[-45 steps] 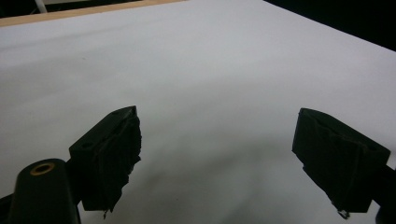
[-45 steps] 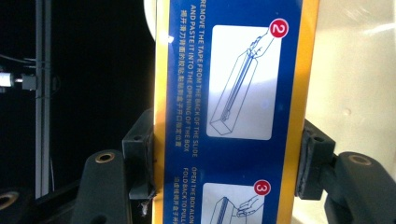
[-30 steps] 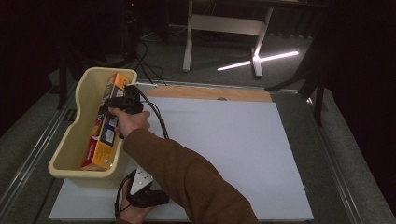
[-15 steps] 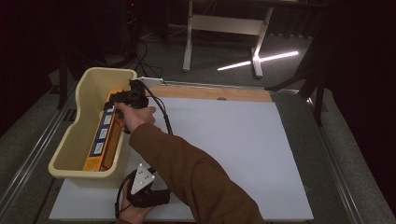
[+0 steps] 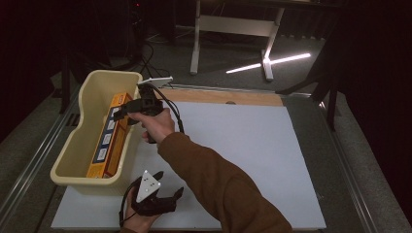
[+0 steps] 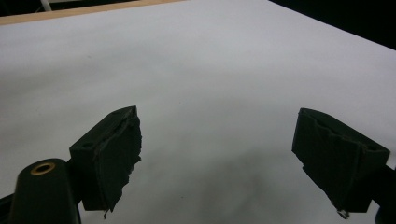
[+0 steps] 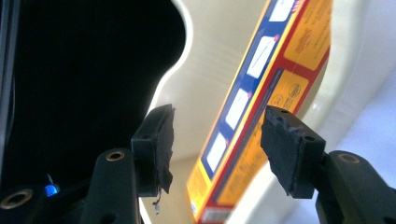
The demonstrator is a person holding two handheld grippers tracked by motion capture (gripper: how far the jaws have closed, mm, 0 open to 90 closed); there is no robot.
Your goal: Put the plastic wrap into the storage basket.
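I had the right gripper out over the cream tub that stood at the left edge of the desk, toward its far corner. In the right gripper view its jaws stood well apart with nothing clamped between them; the yellow box with the blue and red face lay beyond them, lower in the tub, so I judged it let go rather than held. From above, the box sat lengthwise inside the tub, leaning along the wall nearest the desk's middle, one end toward the far rim and the other toward the near rim. I could not tell whether it lay flat on the tub floor or rested propped on its long edge.

The left gripper rested near the front edge of the desk, by the tub's near corner, jaws wide and empty, pointing across the bare white sheet.

My reading was that the placing step was all but done: box in the tub, tool released. The next move, as I judged it, called for lifting the right gripper straight up and clear of the tub rim, jaws kept open so a pad would not catch the box's upper edge and tip it, then bringing it over the open desk.
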